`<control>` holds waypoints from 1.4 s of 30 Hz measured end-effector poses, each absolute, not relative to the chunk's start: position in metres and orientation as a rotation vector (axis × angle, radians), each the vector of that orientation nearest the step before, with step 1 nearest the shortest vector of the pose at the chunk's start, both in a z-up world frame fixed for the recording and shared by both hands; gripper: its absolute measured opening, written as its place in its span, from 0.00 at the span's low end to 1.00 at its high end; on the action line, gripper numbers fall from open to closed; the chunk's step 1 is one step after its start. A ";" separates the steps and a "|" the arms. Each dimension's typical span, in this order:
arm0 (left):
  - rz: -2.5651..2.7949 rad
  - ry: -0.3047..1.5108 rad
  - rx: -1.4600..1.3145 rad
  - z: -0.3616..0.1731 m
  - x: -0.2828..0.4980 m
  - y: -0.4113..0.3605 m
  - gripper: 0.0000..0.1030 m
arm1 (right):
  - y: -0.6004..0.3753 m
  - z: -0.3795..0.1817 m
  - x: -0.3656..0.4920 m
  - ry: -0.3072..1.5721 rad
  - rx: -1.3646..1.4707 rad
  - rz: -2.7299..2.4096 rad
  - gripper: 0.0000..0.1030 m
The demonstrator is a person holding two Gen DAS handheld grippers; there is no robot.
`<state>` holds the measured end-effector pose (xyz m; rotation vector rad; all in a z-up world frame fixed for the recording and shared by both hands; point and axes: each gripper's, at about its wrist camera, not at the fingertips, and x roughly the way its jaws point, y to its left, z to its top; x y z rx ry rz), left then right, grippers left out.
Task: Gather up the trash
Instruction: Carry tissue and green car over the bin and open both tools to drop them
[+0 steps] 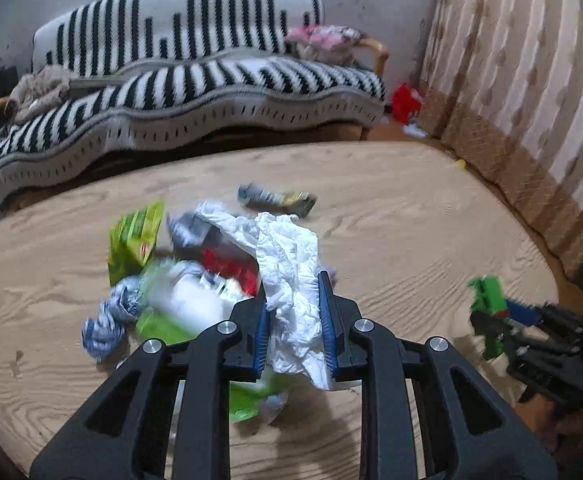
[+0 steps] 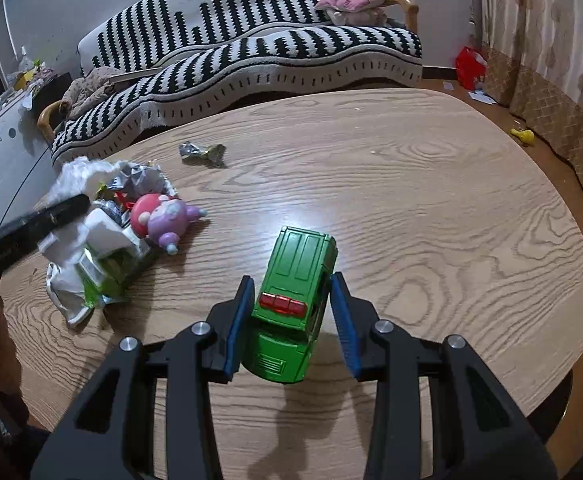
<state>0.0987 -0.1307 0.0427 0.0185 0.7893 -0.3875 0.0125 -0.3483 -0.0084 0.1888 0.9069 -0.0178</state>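
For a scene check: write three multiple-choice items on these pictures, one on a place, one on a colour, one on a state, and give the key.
1. Where does the lone foil wrapper lie?
A. on the table, apart from the trash pile
B. on the sofa
C. on the floor

2. What colour is the toy car?
A. red
B. green
C. yellow

3. What is the left gripper doing?
A. hanging open over bare wood
B. gripping a bottle
C. closed on crumpled white paper

Key: 1 A, the wrapper sits alone on the wood past the pile. 2 B, its body is green. 3 C, both blue pads press the paper.
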 end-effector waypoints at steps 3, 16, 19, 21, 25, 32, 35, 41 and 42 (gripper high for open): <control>-0.365 0.694 -0.050 0.071 0.090 -0.124 0.21 | -0.357 -0.010 0.007 0.908 0.186 -0.025 0.38; -0.593 0.758 0.128 0.050 0.058 -0.267 0.21 | -0.454 0.007 -0.050 0.853 0.253 -0.173 0.38; -0.678 0.778 0.199 0.036 0.038 -0.316 0.21 | -0.496 0.004 -0.076 0.840 0.290 -0.255 0.38; -0.737 0.790 0.235 0.028 0.023 -0.344 0.21 | -0.530 0.000 -0.097 0.836 0.329 -0.319 0.38; -0.854 0.809 0.293 0.013 -0.013 -0.402 0.21 | -0.588 -0.012 -0.136 0.842 0.397 -0.430 0.38; -1.055 0.845 0.323 -0.015 -0.070 -0.489 0.21 | -0.672 -0.038 -0.198 0.866 0.513 -0.605 0.38; -1.133 0.876 0.346 -0.037 -0.091 -0.525 0.21 | -0.698 -0.053 -0.220 0.883 0.577 -0.644 0.38; -1.217 0.954 0.417 -0.090 -0.120 -0.580 0.21 | -0.727 -0.078 -0.237 0.920 0.666 -0.674 0.38; -1.219 0.968 0.423 -0.098 -0.121 -0.585 0.21 | -0.728 -0.080 -0.237 0.924 0.669 -0.675 0.38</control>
